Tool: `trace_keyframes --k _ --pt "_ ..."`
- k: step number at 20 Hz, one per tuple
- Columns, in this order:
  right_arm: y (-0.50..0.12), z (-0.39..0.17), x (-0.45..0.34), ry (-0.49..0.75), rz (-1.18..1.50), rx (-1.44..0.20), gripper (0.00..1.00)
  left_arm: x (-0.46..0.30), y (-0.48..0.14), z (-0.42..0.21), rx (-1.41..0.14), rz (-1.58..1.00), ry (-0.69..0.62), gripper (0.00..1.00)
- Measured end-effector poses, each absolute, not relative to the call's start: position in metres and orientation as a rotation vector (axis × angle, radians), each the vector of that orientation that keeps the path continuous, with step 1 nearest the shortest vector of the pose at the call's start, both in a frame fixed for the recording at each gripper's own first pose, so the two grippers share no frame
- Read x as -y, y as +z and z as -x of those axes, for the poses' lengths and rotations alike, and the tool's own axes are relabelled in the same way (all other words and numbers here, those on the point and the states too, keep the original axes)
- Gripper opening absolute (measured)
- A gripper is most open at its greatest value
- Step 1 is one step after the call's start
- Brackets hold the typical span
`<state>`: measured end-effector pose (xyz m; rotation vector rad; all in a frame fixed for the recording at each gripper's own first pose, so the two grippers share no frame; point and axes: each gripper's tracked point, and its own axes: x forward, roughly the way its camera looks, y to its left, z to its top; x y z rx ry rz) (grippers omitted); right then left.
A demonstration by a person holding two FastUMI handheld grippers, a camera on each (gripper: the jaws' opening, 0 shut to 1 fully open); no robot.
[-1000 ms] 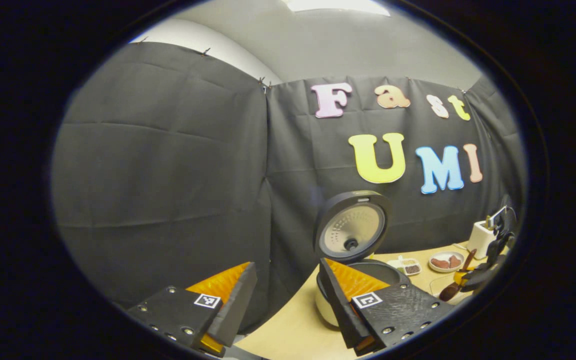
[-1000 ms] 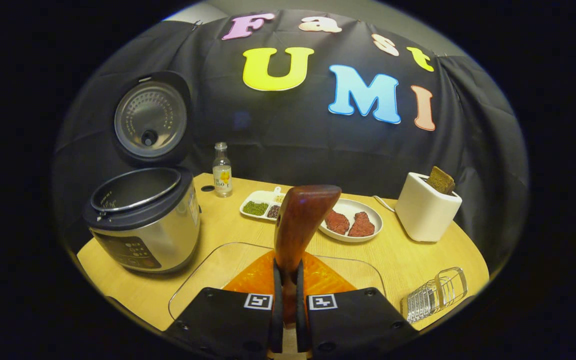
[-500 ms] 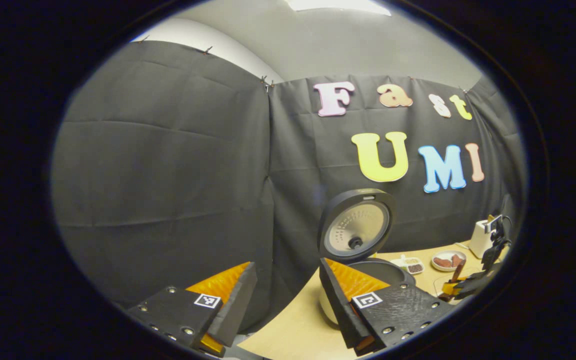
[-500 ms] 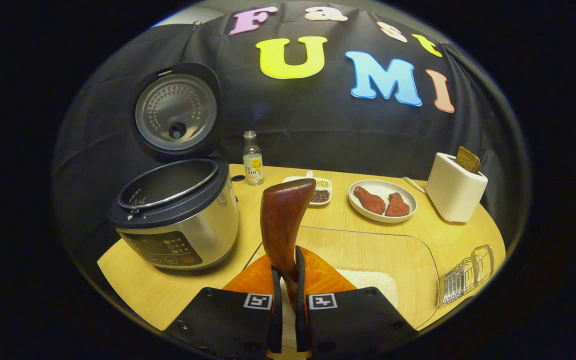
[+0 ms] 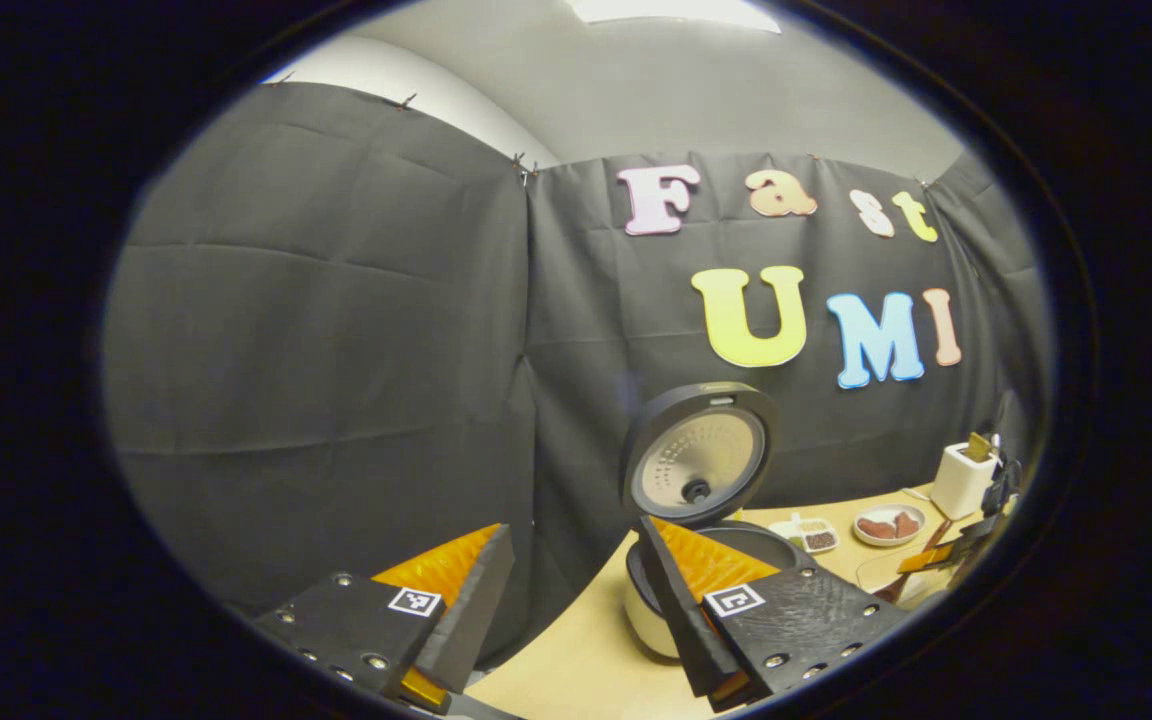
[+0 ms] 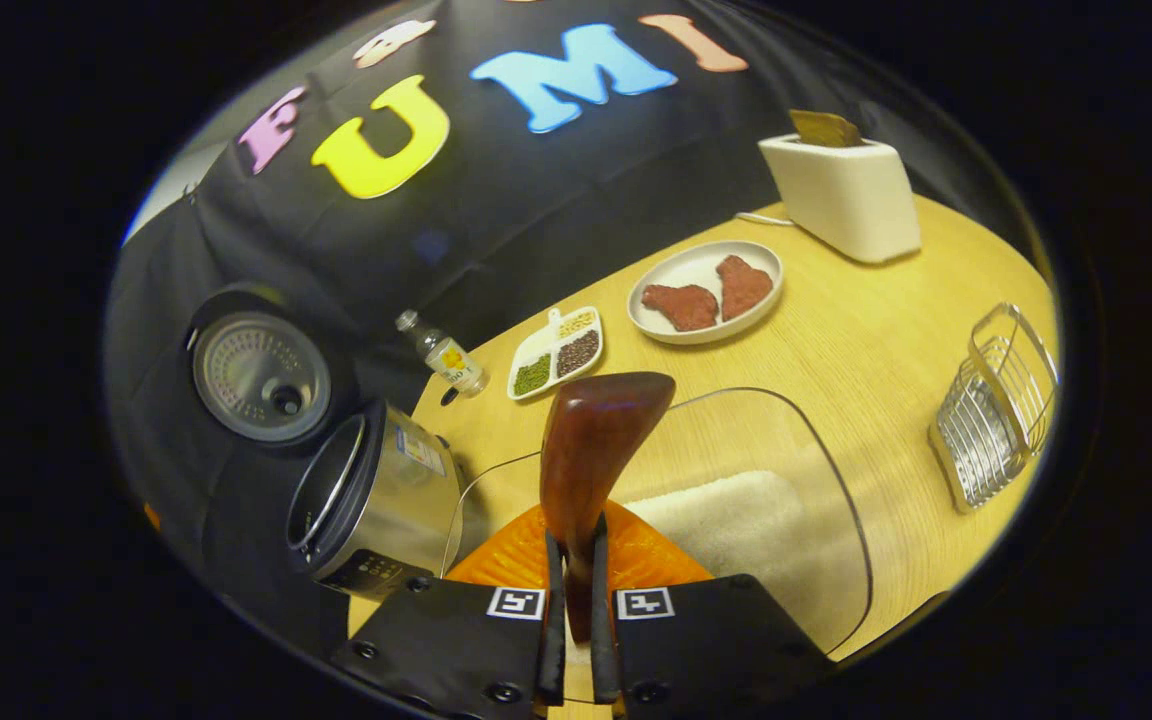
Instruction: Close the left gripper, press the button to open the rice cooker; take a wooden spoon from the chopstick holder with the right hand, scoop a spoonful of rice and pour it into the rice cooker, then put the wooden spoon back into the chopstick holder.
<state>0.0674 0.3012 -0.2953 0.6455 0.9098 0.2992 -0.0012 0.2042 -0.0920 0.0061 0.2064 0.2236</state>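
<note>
In the right gripper view my right gripper (image 6: 576, 570) is shut on the handle of a dark wooden spoon (image 6: 591, 445). The spoon's bowl points forward over a clear glass dish (image 6: 841, 520) holding a heap of white rice (image 6: 726, 515). The rice cooker (image 6: 381, 500) stands to the left with its lid (image 6: 261, 365) swung up. The wire chopstick holder (image 6: 996, 410) lies at the right. In the left gripper view my left gripper (image 5: 571, 590) is open and holds nothing. It hangs off the table's left end, near the open rice cooker (image 5: 698, 460). The right gripper (image 5: 946, 555) with the spoon shows far right.
On the wooden table (image 6: 866, 330) sit a plate of two meat pieces (image 6: 704, 290), a divided dish of beans (image 6: 556, 352), a small bottle (image 6: 441, 352) and a white toaster (image 6: 836, 190) with a slice in it. Black cloth walls close the back and left.
My right gripper has rolled and dipped toward the glass dish, so the rice now lies just beyond the spoon. The left gripper has barely shifted and stays open.
</note>
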Motion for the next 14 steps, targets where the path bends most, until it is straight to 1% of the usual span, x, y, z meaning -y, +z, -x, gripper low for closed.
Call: trace_keyframes --k 3,7,9,10,12,13,14 --pt "-0.296 -0.075 -0.280 0.246 -0.755 -0.919 0.12 -0.199 -0.095 0.000 -0.209 -0.007 0.221 0.78" --pt "-0.282 -0.090 -0.259 0.211 -0.908 -0.900 0.12 -0.191 -0.093 -0.007 -0.208 -0.009 0.212 0.78" --pt "-0.269 -0.101 -0.257 0.201 -1.012 -0.887 0.12 -0.187 -0.093 -0.010 -0.207 -0.008 0.206 0.80" --pt "-0.263 -0.105 -0.255 0.197 -1.062 -0.878 0.09 -0.185 -0.093 -0.012 -0.207 -0.009 0.203 0.78" --pt "-0.250 -0.114 -0.255 0.198 -1.147 -0.862 0.09 -0.183 -0.094 -0.014 -0.206 -0.011 0.200 0.78" --pt "-0.243 -0.117 -0.256 0.204 -1.183 -0.856 0.12 -0.182 -0.094 -0.015 -0.205 -0.010 0.200 0.78" --pt "-0.234 -0.120 -0.260 0.212 -1.215 -0.852 0.12 -0.182 -0.095 -0.015 -0.205 -0.007 0.202 0.78"
